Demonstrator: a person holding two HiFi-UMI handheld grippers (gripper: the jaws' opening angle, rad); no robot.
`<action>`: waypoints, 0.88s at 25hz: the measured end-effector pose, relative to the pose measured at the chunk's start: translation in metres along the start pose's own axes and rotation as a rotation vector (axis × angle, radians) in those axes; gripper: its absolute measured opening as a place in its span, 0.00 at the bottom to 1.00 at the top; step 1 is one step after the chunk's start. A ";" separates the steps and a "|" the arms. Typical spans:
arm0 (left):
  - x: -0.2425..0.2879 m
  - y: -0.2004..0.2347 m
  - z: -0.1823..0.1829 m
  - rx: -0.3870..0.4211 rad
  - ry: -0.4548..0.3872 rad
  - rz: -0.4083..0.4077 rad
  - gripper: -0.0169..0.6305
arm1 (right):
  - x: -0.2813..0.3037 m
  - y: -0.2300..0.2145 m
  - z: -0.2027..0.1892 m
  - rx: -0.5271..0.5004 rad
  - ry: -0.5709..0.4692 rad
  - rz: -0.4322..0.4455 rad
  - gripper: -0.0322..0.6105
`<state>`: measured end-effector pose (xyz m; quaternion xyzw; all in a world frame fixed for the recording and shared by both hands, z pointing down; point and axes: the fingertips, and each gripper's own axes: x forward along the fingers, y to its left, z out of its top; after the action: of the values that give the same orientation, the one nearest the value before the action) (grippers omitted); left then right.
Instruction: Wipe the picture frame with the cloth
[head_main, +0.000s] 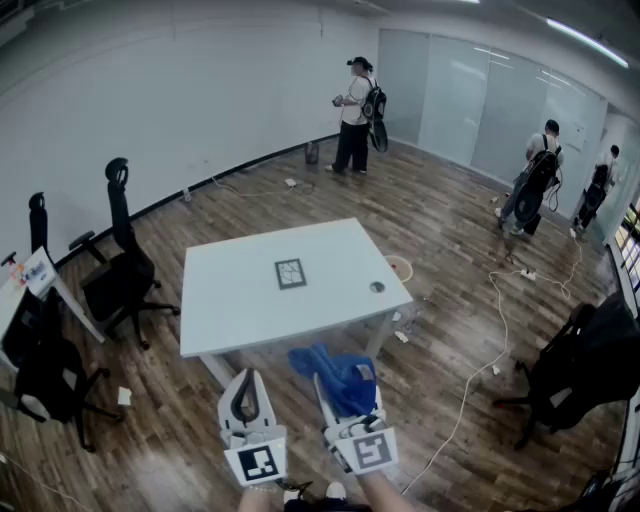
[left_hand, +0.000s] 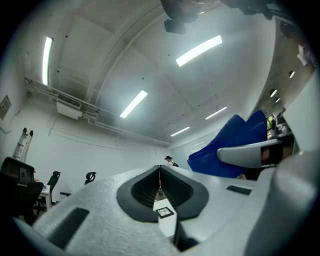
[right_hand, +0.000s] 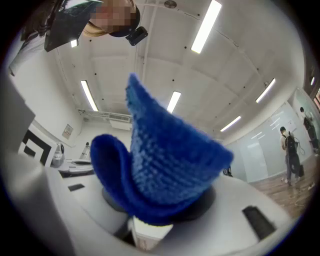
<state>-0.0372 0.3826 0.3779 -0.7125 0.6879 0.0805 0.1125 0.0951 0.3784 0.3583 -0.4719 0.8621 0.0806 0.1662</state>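
So the white table (head_main: 230, 300) is straight ahead of both grippers, well apart from them, and the picture frame (head_main: 290, 273) lies flat near its middle, about equally far from either hand. The right gripper (head_main: 345, 400) is clamped on the bunched blue cloth (head_main: 335, 368). The left gripper (head_main: 245, 385) has its jaws together on nothing.

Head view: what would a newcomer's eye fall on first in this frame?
The bright blue cloth clamped in the right gripper, low at centre, stands out most. Beyond it the white table bears a small dark picture frame lying flat near its middle. The left gripper, left of the cloth, is shut and empty.
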 end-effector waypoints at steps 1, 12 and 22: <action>0.001 0.000 0.000 0.002 0.004 0.000 0.03 | 0.000 -0.001 0.000 0.000 0.002 -0.001 0.30; 0.003 -0.001 -0.007 -0.003 0.012 -0.003 0.03 | 0.001 -0.005 -0.006 0.003 0.010 -0.008 0.30; 0.003 0.000 -0.006 -0.009 0.013 0.001 0.03 | 0.001 -0.004 -0.006 0.008 0.009 -0.005 0.30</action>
<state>-0.0370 0.3782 0.3827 -0.7133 0.6885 0.0787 0.1047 0.0963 0.3736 0.3638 -0.4737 0.8621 0.0746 0.1641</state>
